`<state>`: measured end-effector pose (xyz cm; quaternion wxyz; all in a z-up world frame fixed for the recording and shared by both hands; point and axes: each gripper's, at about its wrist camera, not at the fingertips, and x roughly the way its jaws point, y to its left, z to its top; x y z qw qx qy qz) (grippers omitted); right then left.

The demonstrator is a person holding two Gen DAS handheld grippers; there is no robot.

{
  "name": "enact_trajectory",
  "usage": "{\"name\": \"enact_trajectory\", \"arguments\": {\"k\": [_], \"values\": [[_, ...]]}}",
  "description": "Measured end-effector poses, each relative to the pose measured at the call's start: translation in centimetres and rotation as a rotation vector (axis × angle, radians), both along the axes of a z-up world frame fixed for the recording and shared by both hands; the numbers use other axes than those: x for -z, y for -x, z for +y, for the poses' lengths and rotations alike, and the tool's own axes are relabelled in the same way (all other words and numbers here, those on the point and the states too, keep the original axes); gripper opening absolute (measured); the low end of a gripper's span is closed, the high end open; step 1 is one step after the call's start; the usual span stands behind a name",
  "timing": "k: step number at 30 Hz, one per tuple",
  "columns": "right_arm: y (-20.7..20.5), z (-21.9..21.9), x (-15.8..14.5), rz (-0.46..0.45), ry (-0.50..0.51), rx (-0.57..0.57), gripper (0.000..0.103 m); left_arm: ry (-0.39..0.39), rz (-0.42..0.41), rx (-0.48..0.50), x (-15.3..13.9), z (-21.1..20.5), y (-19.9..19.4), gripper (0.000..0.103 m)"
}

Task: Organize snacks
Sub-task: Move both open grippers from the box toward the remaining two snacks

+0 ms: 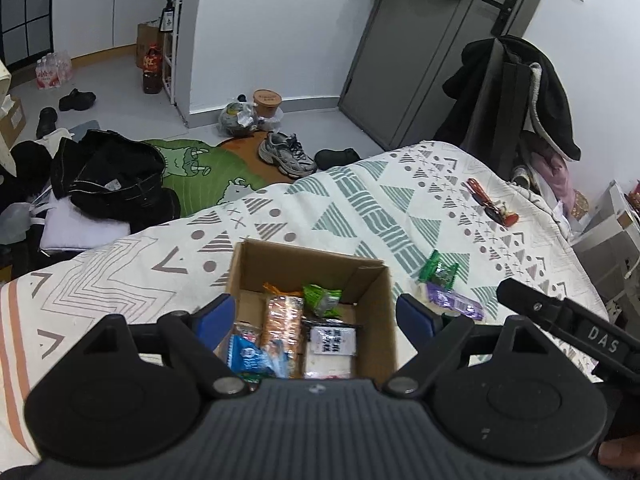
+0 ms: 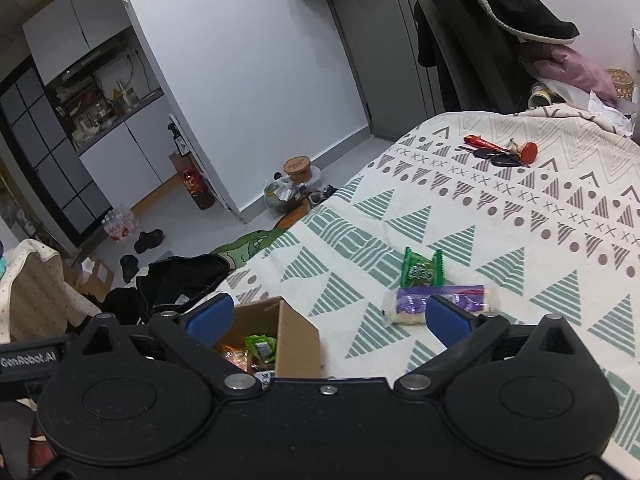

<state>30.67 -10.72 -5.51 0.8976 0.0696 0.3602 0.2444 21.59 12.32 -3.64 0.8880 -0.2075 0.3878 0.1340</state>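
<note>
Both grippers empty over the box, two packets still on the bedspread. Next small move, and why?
Probably bring the right gripper down over the purple packet. It lies flat on the bedspread just ahead of the open fingers, nearer than the green packet beyond it. The cardboard box already holds several snacks and the left gripper hovers above it, open and empty.

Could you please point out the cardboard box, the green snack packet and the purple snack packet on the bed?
cardboard box (image 1: 374, 320): left wrist view, right wall.
green snack packet (image 2: 422, 270): right wrist view, middle.
purple snack packet (image 2: 416, 300): right wrist view, purple label.
</note>
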Motion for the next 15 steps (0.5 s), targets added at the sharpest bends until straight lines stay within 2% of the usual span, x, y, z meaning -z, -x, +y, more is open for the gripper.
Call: {"name": "enact_trajectory", "arguments": {"k": [4,15], "values": [[0.3,-0.8,-0.2,-0.002,0.008,-0.001,0.103,0.009,-0.007,0.012,-0.7,-1.1,0.0,0.087],[-0.1,-4.4,-0.6,0.006,-0.004,-0.008,0.103,-0.037,-0.011,0.037,-1.6,-5.2,-0.9,0.087]]}}
